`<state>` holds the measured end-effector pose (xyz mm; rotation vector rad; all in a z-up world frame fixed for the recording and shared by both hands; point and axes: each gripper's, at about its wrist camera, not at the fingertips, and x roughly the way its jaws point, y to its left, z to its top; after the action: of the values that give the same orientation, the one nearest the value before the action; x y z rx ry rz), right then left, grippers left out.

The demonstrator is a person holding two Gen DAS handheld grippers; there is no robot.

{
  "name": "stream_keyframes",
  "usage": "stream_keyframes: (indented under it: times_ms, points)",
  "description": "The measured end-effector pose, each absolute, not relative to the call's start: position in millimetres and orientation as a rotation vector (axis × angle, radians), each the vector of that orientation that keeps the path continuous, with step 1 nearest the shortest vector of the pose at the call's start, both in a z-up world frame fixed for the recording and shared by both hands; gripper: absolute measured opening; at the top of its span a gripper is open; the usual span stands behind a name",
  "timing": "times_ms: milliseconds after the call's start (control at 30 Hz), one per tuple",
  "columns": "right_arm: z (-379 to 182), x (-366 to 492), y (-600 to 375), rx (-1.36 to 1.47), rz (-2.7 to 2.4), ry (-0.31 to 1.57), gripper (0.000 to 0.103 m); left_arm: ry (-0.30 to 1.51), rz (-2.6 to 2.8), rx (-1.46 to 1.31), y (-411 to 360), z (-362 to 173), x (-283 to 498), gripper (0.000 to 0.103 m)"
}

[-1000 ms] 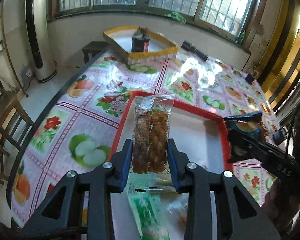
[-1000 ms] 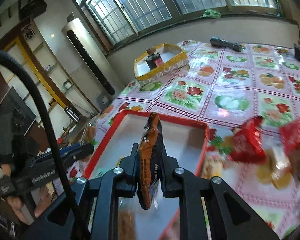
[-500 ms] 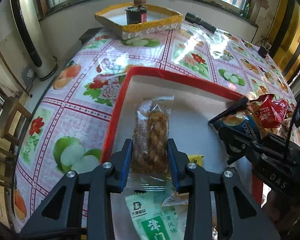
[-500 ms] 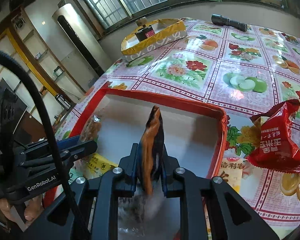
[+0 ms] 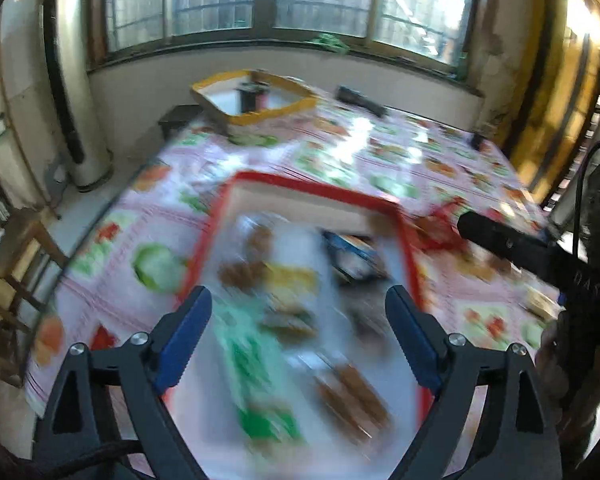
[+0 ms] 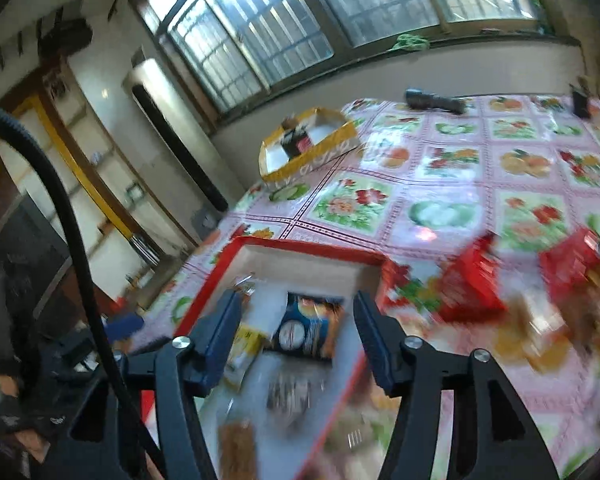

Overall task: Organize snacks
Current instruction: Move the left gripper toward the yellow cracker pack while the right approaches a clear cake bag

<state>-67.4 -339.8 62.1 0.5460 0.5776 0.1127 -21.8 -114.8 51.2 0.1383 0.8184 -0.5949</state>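
home: floral-clothed table (image 6: 440, 184), barred windows (image 5: 228, 0)

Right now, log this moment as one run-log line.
left claw: just opened, empty | right claw: just opened, empty | blue packet: in red tray | red packets: on tablecloth

A red-rimmed white tray (image 6: 300, 250) sits on the bench's pink oilcloth (image 6: 452, 184) — fruit-and-flower squares — beside red snack packets (image 6: 470, 288) and a yellow-edged box (image 6: 312, 156).
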Motion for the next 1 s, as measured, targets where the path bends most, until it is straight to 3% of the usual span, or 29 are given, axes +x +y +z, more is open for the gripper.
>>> stream_keyframes:
  times_ms: [400,700,1000]
  points:
    - [17,-218,-382,0.723,-0.044,0.583,0.061,1.008,-0.944,0.261,-210,10,-134,0.088]
    - [16,-232,-394,0.744,-0.07,0.571,0.061,1.132,-0.794,0.296,-209,-22,-123,0.087]
    - [7,-233,-388,0.748,-0.033,0.576,0.061,1.213,-0.635,0.13,-201,-27,-94,0.087]
